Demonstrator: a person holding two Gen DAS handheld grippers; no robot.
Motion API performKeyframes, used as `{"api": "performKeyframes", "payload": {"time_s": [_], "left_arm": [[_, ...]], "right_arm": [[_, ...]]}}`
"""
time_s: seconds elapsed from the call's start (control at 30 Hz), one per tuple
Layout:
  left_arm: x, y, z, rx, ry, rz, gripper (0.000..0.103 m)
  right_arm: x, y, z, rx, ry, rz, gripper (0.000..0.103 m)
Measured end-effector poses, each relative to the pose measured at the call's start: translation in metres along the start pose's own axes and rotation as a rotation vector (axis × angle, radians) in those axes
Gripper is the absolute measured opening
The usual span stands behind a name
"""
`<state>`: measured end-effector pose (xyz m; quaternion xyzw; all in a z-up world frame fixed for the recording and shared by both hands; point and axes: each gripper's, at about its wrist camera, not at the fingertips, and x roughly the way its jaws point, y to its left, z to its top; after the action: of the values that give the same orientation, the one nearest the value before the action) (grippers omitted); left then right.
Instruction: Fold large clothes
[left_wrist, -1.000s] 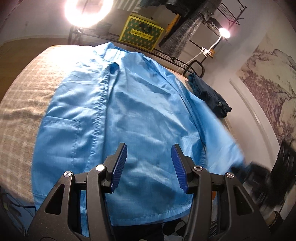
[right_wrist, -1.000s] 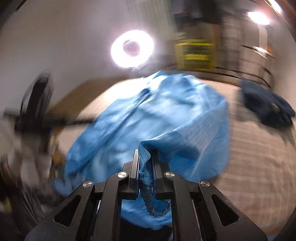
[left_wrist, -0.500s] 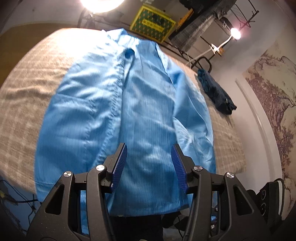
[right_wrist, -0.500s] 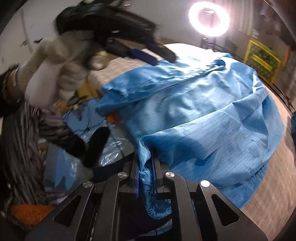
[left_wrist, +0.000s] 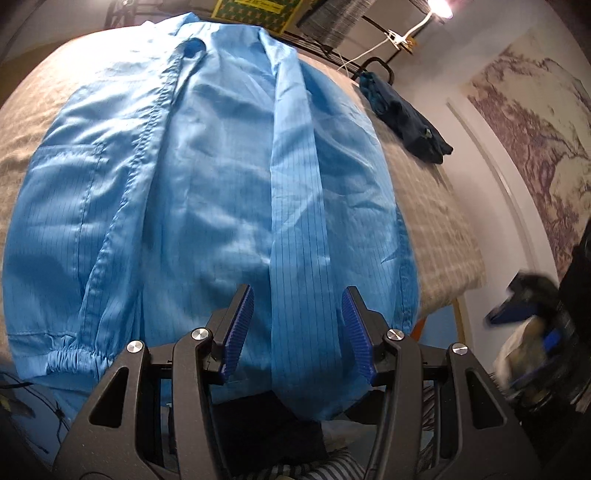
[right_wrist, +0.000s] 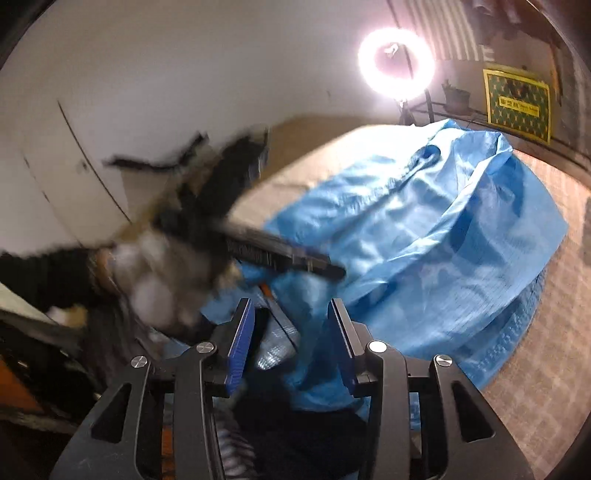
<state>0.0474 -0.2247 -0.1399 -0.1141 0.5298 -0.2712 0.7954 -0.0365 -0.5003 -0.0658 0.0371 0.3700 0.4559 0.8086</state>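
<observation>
Garments counted: two, one light-blue coat (left_wrist: 207, 192) spread front-up across the checked bed (left_wrist: 436, 236), one dark-blue folded piece (left_wrist: 406, 122) near its far right edge. Left claw (left_wrist: 297, 328) released, empty, over the coat's folded sleeve. Right claw (right_wrist: 291, 343) has just been opening; coat hem slack between the jaws, unpinched.

Blue coat (left_wrist: 207, 192) – thin cloth, slight sheen, fine pinstripe grid, elastic gathered cuff. Bed cover (left_wrist: 436, 221) – matt woven check, rough-looking. Left gripper (left_wrist: 297, 325) black matt plastic, ribbed blue pads (left_wrist: 240, 328), shiny metal screws. Dark garment (left_wrist: 406, 122) matt cloth.
</observation>
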Motion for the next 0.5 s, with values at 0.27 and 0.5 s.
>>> {"api": "performKeyframes", "payload": {"time_s": [0.27,0.5], "left_arm": [[0.012,-0.027,-0.018,0.046,-0.012,0.025,0.053],[0.034,-0.037,-0.027,0.087,0.009,0.077,0.053]], "right_arm": [[0.004,-0.078,0.051,0.161,-0.034,-0.256,0.04],[0.037,-0.187,0.129,0.377,-0.066,-0.367,0.04]]}}
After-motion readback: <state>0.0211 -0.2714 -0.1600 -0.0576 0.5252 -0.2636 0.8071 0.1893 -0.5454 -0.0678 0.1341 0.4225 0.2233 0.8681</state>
